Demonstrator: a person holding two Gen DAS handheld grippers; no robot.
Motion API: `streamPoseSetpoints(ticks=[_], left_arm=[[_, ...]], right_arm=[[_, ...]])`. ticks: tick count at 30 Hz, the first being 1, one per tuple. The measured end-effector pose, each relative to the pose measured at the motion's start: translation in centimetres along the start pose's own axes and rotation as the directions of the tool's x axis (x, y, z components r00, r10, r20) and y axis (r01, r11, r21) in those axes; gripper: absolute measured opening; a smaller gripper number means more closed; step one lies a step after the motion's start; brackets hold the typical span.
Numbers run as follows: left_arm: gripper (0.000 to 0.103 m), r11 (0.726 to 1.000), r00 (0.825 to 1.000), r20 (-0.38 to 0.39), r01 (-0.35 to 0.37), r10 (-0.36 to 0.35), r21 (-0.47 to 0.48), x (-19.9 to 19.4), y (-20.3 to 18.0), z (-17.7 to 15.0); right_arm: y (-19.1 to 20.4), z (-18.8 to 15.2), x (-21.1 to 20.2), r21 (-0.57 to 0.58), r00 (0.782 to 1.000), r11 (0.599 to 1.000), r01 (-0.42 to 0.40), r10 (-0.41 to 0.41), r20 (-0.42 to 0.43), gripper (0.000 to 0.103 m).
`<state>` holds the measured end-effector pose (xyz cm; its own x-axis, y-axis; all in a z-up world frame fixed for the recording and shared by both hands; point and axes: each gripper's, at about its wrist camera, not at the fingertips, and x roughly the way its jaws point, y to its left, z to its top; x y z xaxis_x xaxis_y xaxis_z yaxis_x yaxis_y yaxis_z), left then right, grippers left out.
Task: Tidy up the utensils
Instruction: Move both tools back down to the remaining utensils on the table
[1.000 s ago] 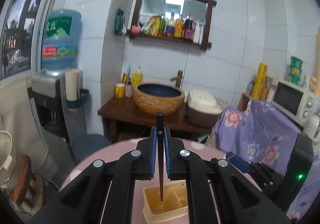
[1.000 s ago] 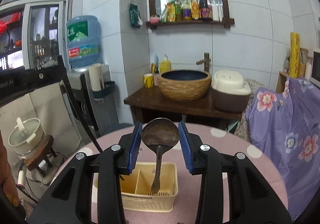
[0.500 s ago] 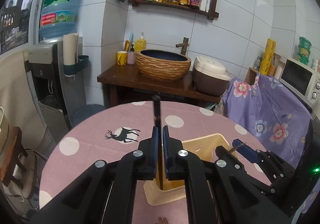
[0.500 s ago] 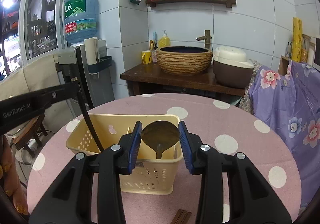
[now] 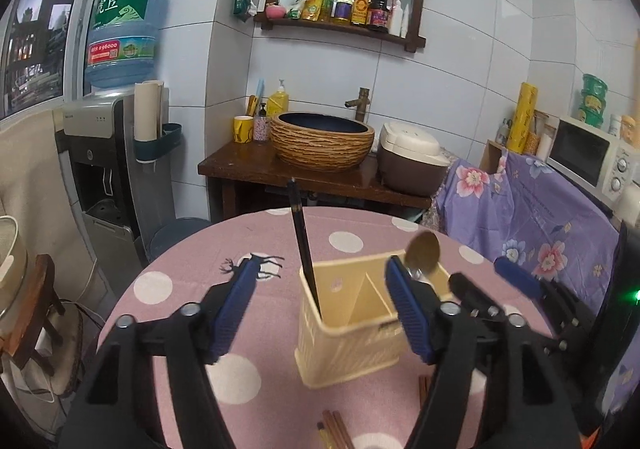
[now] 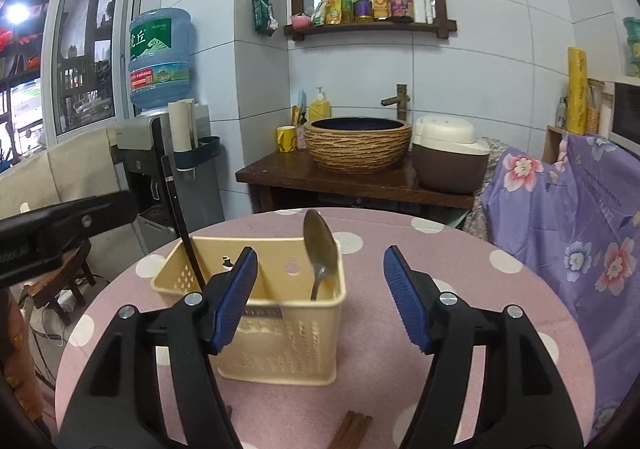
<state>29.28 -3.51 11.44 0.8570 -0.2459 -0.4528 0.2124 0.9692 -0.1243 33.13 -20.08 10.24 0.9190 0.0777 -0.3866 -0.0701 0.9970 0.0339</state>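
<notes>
Lower edge of both views: brown chopsticks (image 6: 354, 429) lie flat on the pink polka-dot tablecloth (image 6: 460, 261). Left gripper (image 5: 320, 309) has its jaws spread wide, holding nothing, blue pads (image 5: 234, 309) either side of the basket. Right gripper (image 6: 320, 297) is likewise wide apart and empty; in the left view it shows at lower right (image 5: 476, 289), beside the basket.

Centre of frame: cream plastic utensil basket (image 6: 280, 345) with a divider and perforated walls, standing on the table. A dark chopstick (image 5: 302, 245) stands tilted in its left compartment, top leaning toward upper left. A metal spoon (image 6: 320, 245) stands bowl-up in the right compartment, leaning on the rim. The small label on the basket front is too blurred to read.

Behind the table: a wooden counter (image 6: 360, 181) with a woven basin (image 6: 358, 145), yellow mug (image 6: 286, 139) and a rice cooker (image 6: 450, 157). Floral purple cloth (image 6: 572, 217) at right.

Upper left: a water dispenser topped by a blue jug (image 5: 124, 29), green label reading "虎丘" and "TIGER HILL", red band with "96000". Top centre: a mirror shelf with bottles (image 5: 348, 5), labels unreadable. Far right: a microwave (image 5: 588, 153).
</notes>
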Motion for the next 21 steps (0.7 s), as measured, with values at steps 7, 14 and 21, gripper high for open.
streamPoseSetpoints(ticks=[7, 14, 21], left_arm=[[0.097, 1.000, 0.998, -0.057, -0.022, 0.022, -0.002, -2.8, 1.7, -4.8], [0.093, 0.998, 0.988, -0.149, -0.049, 0.044, -0.029, -4.2, 3.4, -10.1], [0.064, 0.997, 0.951, -0.308, -0.005, -0.017, -0.072, -3.0, 3.0, -14.9]], right_arm=[[-1.8, -3.8, -4.6, 0.023, 0.995, 0.999, 0.034, -0.032, -0.091, 0.070], [-4.1, -9.7, -7.5, 0.088, 0.972, 0.992, 0.092, -0.070, -0.223, 0.070], [-3.3, -14.7, -7.8, 0.101, 0.941, 0.990, 0.101, -0.062, -0.333, 0.069]])
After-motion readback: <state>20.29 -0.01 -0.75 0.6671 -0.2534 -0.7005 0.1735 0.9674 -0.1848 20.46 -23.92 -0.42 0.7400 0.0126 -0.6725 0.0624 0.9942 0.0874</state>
